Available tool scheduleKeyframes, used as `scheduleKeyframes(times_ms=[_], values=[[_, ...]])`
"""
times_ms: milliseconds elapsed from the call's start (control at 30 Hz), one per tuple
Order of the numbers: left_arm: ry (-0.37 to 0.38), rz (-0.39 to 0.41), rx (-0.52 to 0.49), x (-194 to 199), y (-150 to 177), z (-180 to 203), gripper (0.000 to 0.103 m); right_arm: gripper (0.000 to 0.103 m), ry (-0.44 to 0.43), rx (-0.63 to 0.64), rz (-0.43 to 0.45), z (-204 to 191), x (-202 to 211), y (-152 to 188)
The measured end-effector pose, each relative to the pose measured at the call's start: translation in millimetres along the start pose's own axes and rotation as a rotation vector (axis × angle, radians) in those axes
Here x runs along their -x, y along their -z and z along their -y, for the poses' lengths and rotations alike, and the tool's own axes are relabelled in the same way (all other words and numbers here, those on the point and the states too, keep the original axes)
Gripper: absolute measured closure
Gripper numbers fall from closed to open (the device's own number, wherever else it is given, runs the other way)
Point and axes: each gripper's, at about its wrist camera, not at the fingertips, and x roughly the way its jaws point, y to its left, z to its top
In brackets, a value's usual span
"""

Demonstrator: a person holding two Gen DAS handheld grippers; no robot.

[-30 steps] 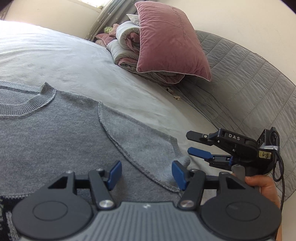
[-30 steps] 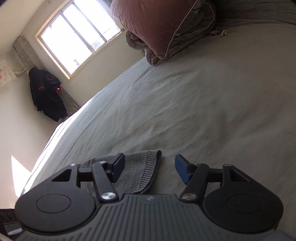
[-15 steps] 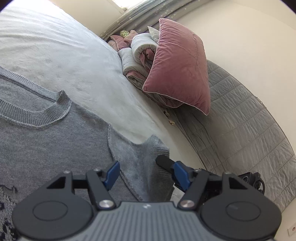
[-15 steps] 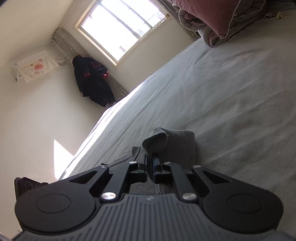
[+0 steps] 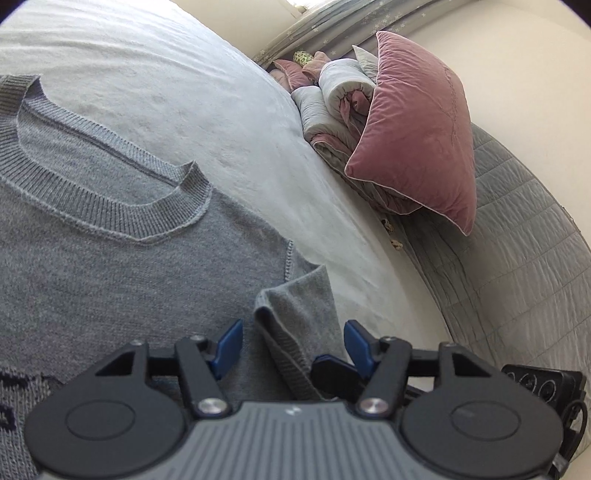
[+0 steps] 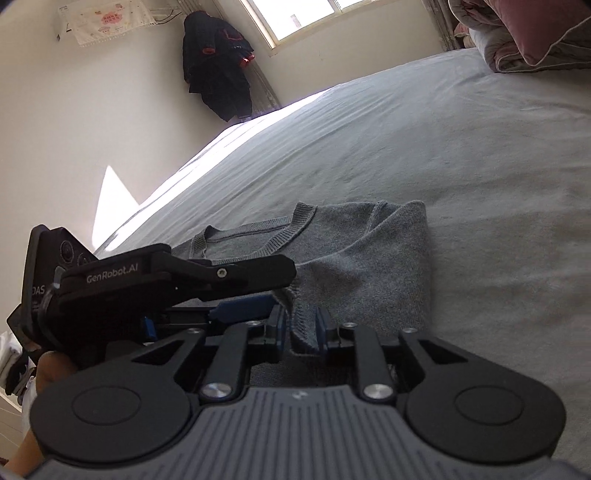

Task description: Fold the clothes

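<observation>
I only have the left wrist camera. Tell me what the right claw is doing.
Observer: The right claw is shut on the ribbed cuff of the sweater.
Operator: Report where my left claw sits from that side.
Observer: The left claw hangs just left of the right claw, tips over the sweater's body.
Operator: Name what's past the collar.
Observer: A dark coat hangs on the far wall beside the window.

From the left hand-held gripper (image 5: 293, 345) we look low and close across the sweater (image 5: 110, 258) toward the pink pillow (image 5: 417, 136). From the right hand-held gripper (image 6: 299, 328) we face the window (image 6: 314, 14). Both views share sweater and bed (image 6: 461, 122).
</observation>
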Motion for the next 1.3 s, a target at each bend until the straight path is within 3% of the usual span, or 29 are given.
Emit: scheduleKeyframes(times_ms=[67,233,333,400,467,600,767,933,1000,1167,1233,1267,1300], values=[[-0.055,-0.008,-0.042,-1.2,-4.0,7.9,0.042,0.041,0.031,0.051,0.016,5.3,20.0,2.0],[-0.149,0.005,-0.041,-8.2,-2.8,11.5,0.056,0.041,0.055,0.198,-0.040,13.3,36.5,16.1],[-0.208,0.030,-0.056,-6.1,1.5,15.5,0.069,0.043,0.044,0.307,-0.095,5.3,27.9,26.9],[-0.240,0.040,-0.068,-5.4,2.2,17.5,0.089,0.055,0.018,0.366,-0.108,-4.0,22.1,30.6],[-0.254,0.045,-0.072,-4.2,0.9,17.8,0.100,0.059,-0.006,0.403,-0.105,-10.1,22.3,32.7],[-0.249,0.057,-0.082,0.5,-5.2,20.7,0.101,0.080,-0.023,0.391,-0.097,-8.3,27.0,30.4],[-0.258,0.081,-0.117,6.8,-12.4,28.6,0.101,0.082,-0.009,0.420,-0.101,-16.6,25.9,29.7],[-0.272,0.077,-0.116,6.5,-18.1,25.8,0.101,0.070,0.003,0.432,-0.045,-21.3,39.5,25.2],[-0.278,0.076,-0.116,6.4,-20.4,24.7,0.101,0.052,-0.014,0.439,-0.038,-23.4,39.4,25.5],[-0.289,0.083,-0.123,7.7,-24.3,23.7,0.101,0.053,-0.066,0.477,-0.108,-31.4,24.7,31.4],[-0.293,0.090,-0.130,9.2,-26.2,24.1,0.101,0.055,-0.066,0.491,-0.133,-35.0,17.0,33.3],[-0.295,0.094,-0.134,10.0,-27.2,24.3,0.101,0.063,-0.056,0.493,-0.156,-35.8,11.7,33.9],[-0.297,0.098,-0.138,10.8,-28.1,24.4,0.101,0.083,-0.049,0.493,-0.179,-35.5,7.1,34.7]])
